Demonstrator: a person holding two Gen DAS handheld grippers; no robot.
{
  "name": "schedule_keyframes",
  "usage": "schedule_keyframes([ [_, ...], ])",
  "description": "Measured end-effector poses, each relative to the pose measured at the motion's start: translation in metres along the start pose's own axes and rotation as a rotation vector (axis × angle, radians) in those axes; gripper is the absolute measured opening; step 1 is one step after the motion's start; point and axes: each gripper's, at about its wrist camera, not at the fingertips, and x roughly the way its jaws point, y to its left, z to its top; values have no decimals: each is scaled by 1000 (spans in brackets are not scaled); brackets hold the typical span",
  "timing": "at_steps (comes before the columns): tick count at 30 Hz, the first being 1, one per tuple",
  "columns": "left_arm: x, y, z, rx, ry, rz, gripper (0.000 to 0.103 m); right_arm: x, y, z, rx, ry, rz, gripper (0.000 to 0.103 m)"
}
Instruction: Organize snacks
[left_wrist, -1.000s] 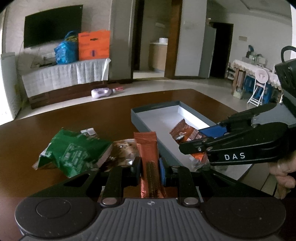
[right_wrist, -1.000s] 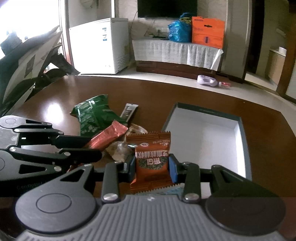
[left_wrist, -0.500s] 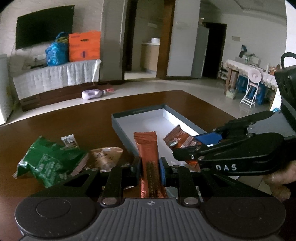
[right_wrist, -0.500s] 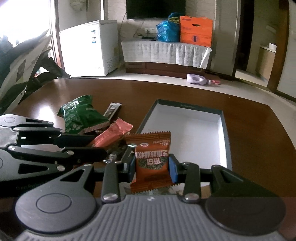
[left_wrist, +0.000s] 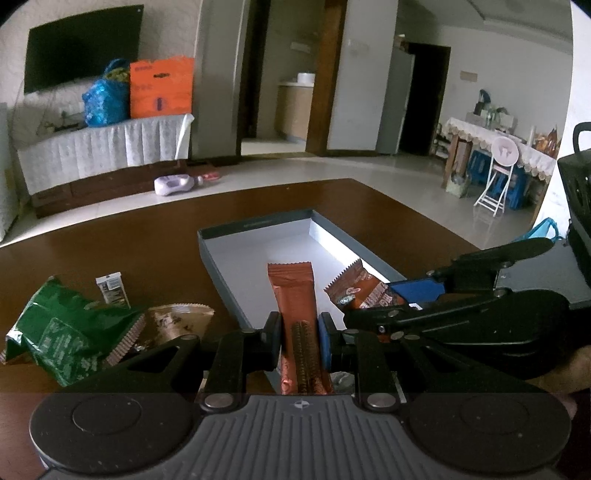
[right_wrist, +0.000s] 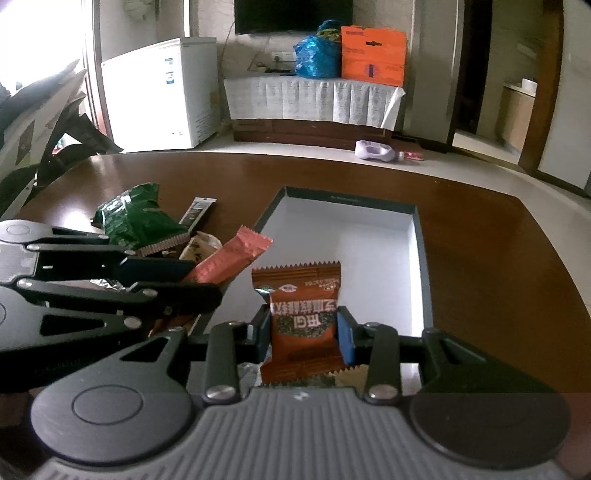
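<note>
My left gripper (left_wrist: 298, 338) is shut on a long orange snack bar (left_wrist: 295, 295), held over the near end of the grey box (left_wrist: 258, 225) with a white inside. My right gripper (right_wrist: 302, 334) is shut on a square orange snack packet (right_wrist: 301, 295), also above the near part of that box (right_wrist: 415, 236). In the left wrist view the right gripper (left_wrist: 373, 306) comes in from the right with its packet (left_wrist: 354, 290). The right wrist view shows the left gripper (right_wrist: 207, 284) at the left with the bar (right_wrist: 232, 258).
On the brown table (left_wrist: 110, 240) left of the box lie a green bag (left_wrist: 62, 328), a brownish packet (left_wrist: 177, 321) and a small dark sachet (left_wrist: 110, 288). The same green bag (right_wrist: 136, 218) and sachet (right_wrist: 197, 212) show in the right wrist view. A hand (left_wrist: 565, 373) holds the right gripper.
Both grippers have shifted toward the box with their snacks still held; the box now sits more centrally in both views and the loose snacks have slid to the left.
</note>
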Motion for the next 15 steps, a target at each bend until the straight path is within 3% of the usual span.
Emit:
schedule_keyframes([
  [15, 19, -13, 3, 18, 24, -23, 22, 6, -16, -7, 34, 17, -57, 37],
])
